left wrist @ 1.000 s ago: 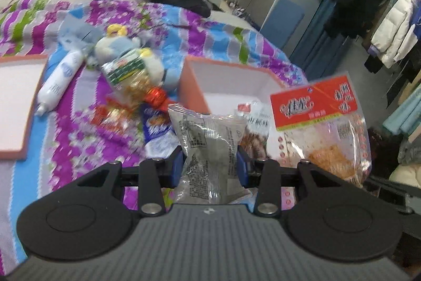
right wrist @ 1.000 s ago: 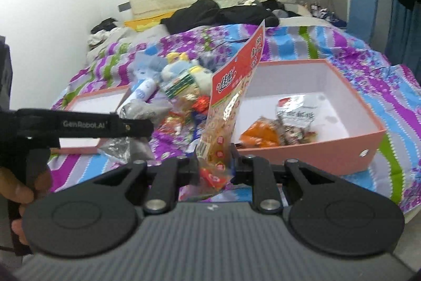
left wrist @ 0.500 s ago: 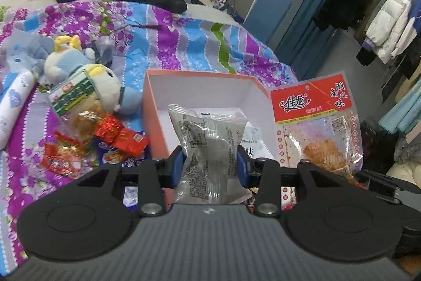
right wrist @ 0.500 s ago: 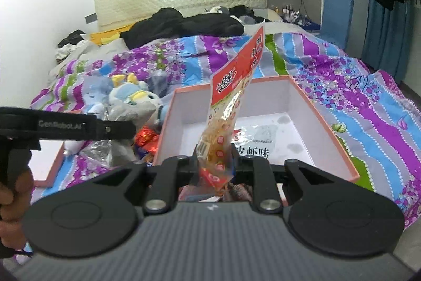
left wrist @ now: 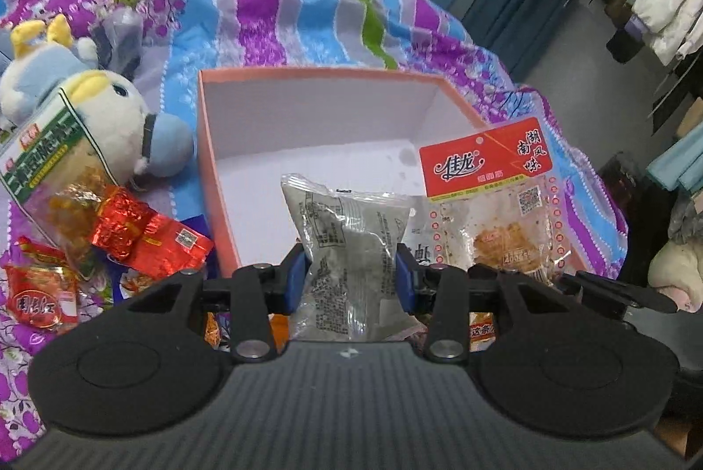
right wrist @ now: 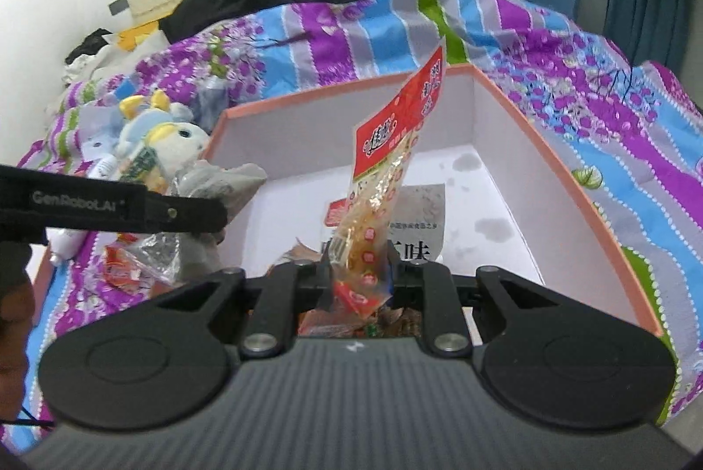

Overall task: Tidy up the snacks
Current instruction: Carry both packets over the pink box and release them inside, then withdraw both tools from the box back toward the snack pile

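While both packets hang over the box [left wrist: 211,162], the risk I see is in the letting go. My left gripper [left wrist: 349,276] is closed on the lower part of a grey packet [left wrist: 347,237], which stands upright between the blue pads, over the box's near left corner. My right gripper [right wrist: 358,272] is pinched shut on the bottom seal of a red-topped packet [right wrist: 386,162], which leans up and to the right above the box's near edge.

Both wrappers are thin and slick. If I release too high or too near the rim, I judge a packet could catch the near wall, tip outward and land on the bed [left wrist: 272,8] among the loose snacks [left wrist: 145,237] by the plush toy [left wrist: 110,114]. The red-topped one is held only by its bottom, so its tall top could swing and strike the rim. My two grippers are also close side by side; opening both at once could knock them together.

As for writing: the red header of that packet carries a white logo with Chinese characters, more characters down its right edge, and a QR code lower down. The grey packet shows dense small print I cannot read. A packet already lying in the box [right wrist: 417,215] has large black characters, partly hidden. The left gripper's side, seen from the right wrist, reads "GenRobot.AI".
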Available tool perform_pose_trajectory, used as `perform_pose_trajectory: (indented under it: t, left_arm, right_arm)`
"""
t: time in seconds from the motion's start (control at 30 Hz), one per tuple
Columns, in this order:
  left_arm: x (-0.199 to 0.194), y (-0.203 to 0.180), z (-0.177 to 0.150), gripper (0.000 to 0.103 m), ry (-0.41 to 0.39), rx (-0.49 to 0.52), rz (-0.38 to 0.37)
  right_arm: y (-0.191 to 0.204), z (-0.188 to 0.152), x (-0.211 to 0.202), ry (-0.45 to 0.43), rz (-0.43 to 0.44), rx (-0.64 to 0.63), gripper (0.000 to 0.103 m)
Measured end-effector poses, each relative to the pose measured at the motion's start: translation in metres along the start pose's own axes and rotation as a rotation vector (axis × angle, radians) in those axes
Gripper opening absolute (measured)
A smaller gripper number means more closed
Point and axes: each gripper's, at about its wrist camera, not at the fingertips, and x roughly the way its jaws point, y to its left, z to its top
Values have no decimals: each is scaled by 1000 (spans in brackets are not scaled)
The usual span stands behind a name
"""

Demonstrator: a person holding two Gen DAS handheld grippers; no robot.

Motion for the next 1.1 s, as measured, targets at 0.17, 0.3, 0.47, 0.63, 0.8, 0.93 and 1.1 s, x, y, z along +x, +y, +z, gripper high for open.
perform_pose_trajectory:
  t: [0.17, 0.3, 0.47, 0.63, 0.8, 0.93, 1.1]
  left_arm:
    - [12, 1, 0, 47, 22, 23, 1]
    - [3, 3, 0, 58, 8, 15, -1]
    - [-34, -9, 0, 58, -68, 70, 2]
    - [-78, -17, -4, 58, -130, 71, -15]
    - [-129, -22, -19, 58, -195, 77, -17]
    - [-161, -21, -37, 58, -228, 81, -8]
    - [-197, -13, -66, 58, -258, 65, 9]
  right_arm:
    - [-1, -1, 5, 14, -10, 22, 23]
    - [1, 1, 0, 13, -38, 1, 42]
    - [4, 2, -23, -17, -42, 13, 43]
    - [16, 3, -55, -58, -42, 9, 43]
    - [36, -1, -92, -109, -23, -1, 43]
    - [52, -9, -117, -139, -1, -8, 43]
    - [73, -22, -145, -171, 25, -24, 43]
